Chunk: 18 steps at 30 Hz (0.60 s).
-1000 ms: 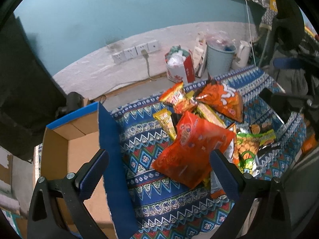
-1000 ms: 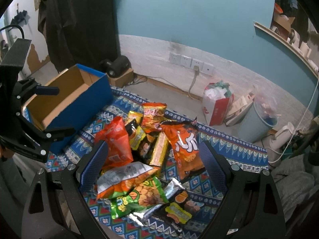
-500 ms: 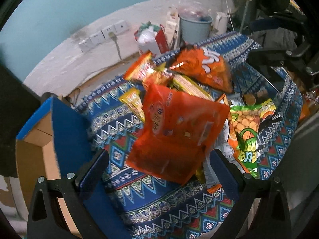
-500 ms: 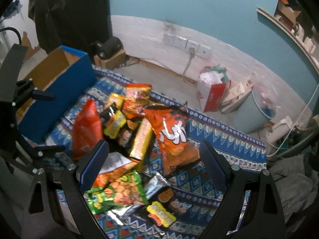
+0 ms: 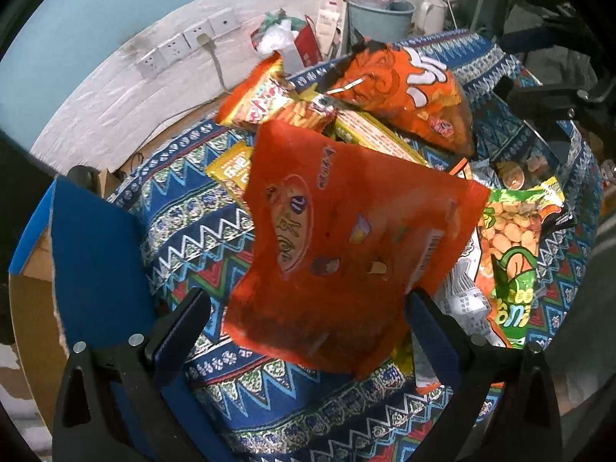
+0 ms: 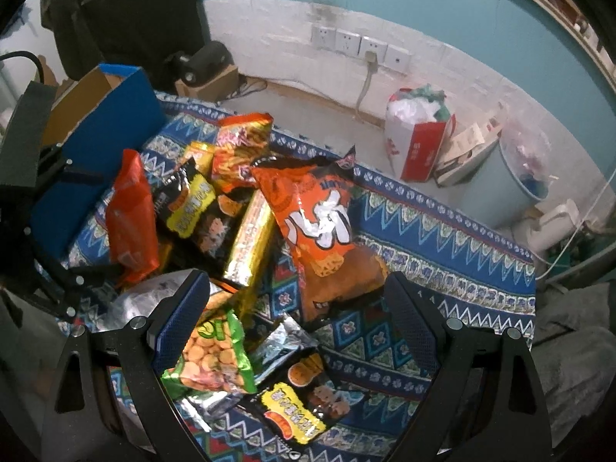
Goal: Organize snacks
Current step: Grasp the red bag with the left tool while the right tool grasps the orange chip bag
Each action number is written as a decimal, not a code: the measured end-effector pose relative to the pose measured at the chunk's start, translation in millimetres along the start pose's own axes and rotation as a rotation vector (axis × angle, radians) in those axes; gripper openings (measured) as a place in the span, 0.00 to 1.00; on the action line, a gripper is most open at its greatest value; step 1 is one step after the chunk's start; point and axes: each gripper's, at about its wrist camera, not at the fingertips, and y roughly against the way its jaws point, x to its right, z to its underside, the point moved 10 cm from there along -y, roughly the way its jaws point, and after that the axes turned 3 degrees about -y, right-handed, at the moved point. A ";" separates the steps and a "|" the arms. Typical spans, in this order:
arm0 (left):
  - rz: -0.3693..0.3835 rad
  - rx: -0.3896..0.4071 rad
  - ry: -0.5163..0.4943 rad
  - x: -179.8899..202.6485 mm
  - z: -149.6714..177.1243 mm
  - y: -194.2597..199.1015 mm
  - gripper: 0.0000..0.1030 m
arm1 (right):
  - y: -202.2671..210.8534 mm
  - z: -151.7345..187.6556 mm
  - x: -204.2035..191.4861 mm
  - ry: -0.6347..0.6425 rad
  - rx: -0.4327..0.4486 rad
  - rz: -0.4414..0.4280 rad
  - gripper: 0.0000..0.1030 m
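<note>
Left gripper point(image 5: 308, 331) with fingers spread wide, hovering over the red-orange snack bag point(image 5: 346, 246), which lies on top of the snack pile point(image 6: 246, 238) on the worktop point(image 5: 200, 215) with its patterned cloth. Not gripped yet, as far as visible: the right finger point(image 5: 431, 338) sits just beside the bag's lower edge, the left finger point(image 5: 181, 331) apart from it. Right gripper point(image 6: 296, 319) also wide open and empty, above the green biscuit bag point(image 6: 211, 350) and the big orange puff bag point(image 6: 319, 223).

Likely step: picking the red-orange bag for the blue cardboard box point(image 5: 92, 254) (just beside the pile, on the left). Better to close on one edge or corner, not on the puffed middle, to avoid crushing the contents. Better to lift straight up first, since slippery foil bags underneath may slide along. Then over the box wall, and release low inside
</note>
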 end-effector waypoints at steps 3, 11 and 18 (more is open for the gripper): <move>-0.020 -0.020 -0.016 1.0 -1.8 -8.6 0.99 | -11.4 2.8 5.8 0.015 -0.041 -0.006 0.88; 0.002 -0.066 0.017 -5.5 -5.1 -28.8 0.99 | -47.5 -5.6 21.1 -0.001 -0.107 -0.041 0.88; 0.130 -0.062 0.052 0.7 -1.2 -31.3 0.67 | -81.5 -13.3 35.5 -0.004 -0.151 -0.040 0.88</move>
